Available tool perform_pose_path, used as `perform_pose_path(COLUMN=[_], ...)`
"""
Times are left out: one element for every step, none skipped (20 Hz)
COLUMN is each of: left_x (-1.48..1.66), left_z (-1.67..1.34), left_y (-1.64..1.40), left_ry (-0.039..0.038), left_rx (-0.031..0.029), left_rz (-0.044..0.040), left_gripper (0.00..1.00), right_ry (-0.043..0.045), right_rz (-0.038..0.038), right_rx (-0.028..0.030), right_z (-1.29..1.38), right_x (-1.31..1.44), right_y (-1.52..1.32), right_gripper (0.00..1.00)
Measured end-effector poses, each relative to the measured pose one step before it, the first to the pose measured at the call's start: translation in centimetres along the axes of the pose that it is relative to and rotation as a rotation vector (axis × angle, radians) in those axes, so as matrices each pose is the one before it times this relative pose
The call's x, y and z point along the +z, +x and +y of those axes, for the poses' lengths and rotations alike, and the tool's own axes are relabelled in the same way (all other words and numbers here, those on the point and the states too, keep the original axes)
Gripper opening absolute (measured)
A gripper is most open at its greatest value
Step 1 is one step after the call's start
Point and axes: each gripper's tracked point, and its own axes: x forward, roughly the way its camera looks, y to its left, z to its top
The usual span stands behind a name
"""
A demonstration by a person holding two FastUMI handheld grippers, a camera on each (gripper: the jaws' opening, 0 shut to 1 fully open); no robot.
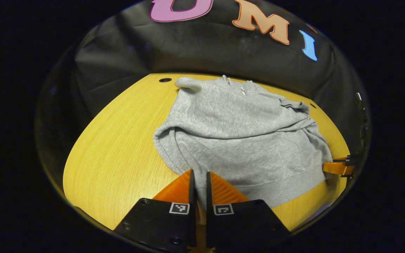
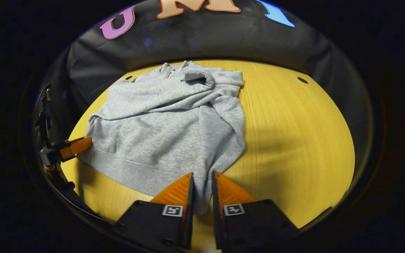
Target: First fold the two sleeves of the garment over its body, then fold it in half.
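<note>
The grey fleece sweatshirt [image 1: 237,140] lies mid-frame on the yellow wooden table [image 1: 118,158], sleeves crossed over its body, collar toward the frame's top. Left gripper [image 1: 199,182] and right gripper [image 2: 202,184] each pinch a hem corner, so the fold runs upward.

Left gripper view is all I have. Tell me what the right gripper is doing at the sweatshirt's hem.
Observer: The right gripper has the hem corner of the sweatshirt pinched between its fingers.
Operator: Describe the table on that side.
Observer: A wide stretch of the wooden table lies beyond the sweatshirt's right edge.
</note>
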Motion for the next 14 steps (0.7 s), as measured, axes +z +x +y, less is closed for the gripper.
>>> perform_pose_path(left_x=[0.110, -0.094, 0.037, -0.062, -0.071, 0.036, 0.067, -0.123, -0.153, -0.134, -0.130, -0.009, -0.031, 0.101], left_z=[-0.078, -0.077, 0.051, 0.020, 0.071, 0.022, -0.076, -0.015, 0.066, 0.062, 0.090, 0.187, 0.134, 0.035], left_y=[0.061, -0.010, 0.127, 0.068, -0.088, -0.061, 0.026, -0.130, -0.146, -0.250, -0.154, -0.146, -0.019, -0.066], left_ry=[-0.02309, -0.02212, -0.01029, 0.00195, 0.00641, 0.00443, -0.00077, -0.00727, -0.00988, -0.00674, -0.00766, -0.00544, -0.00193, -0.00496], left_rx=[-0.00733, -0.00832, -0.00702, -0.00284, -0.00007, 0.00001, -0.00091, -0.00143, -0.00325, -0.00271, -0.00183, 0.00113, 0.00062, 0.00152], left_rz=[-0.00630, -0.00412, 0.00914, 0.01944, 0.01639, 0.00548, 0.00217, 0.00529, 0.00656, 0.00534, 0.00641, 0.00688, 0.01130, 0.00872], left_gripper=[0.08, 0.05, 0.01, 0.00, 0.00, 0.00, 0.00, 0.00, 0.00, 0.00, 0.00, 0.00, 0.00, 0.00], right_ry=[0.01147, 0.01086, 0.00674, -0.00541, -0.00220, 0.00257, 0.00166, 0.00158, -0.00318, -0.00928, -0.00494, 0.00154, 0.00122, 0.00109], right_rz=[0.01412, 0.00497, 0.02041, 0.00146, 0.00608, -0.00034, 0.00225, -0.00418, -0.01248, -0.00874, 0.00449, 0.00674, 0.01021, 0.01257], right_rx=[0.01497, 0.00797, 0.00326, 0.00542, 0.00397, 0.00435, 0.00240, -0.00224, -0.00419, -0.00225, 0.00531, 0.01059, 0.01026, 0.01208], right_z=[0.129, 0.092, 0.152, -0.009, -0.002, 0.034, 0.087, -0.028, -0.017, -0.026, 0.086, 0.167, 0.102, 0.081], right_x=[0.104, 0.091, -0.106, 0.221, -0.034, -0.020, -0.076, 0.020, 0.123, -0.098, -0.076, -0.042, -0.078, -0.051], right_y=[0.219, -0.131, 0.109, 0.010, -0.035, -0.021, -0.016, -0.012, -0.052, -0.050, -0.043, -0.134, -0.125, -0.145], right_gripper=[0.24, 0.12, 0.12, 0.05, 0.05, 0.05, 0.05, 0.05, 0.03, 0.05, 0.05, 0.05, 0.05, 0.05])
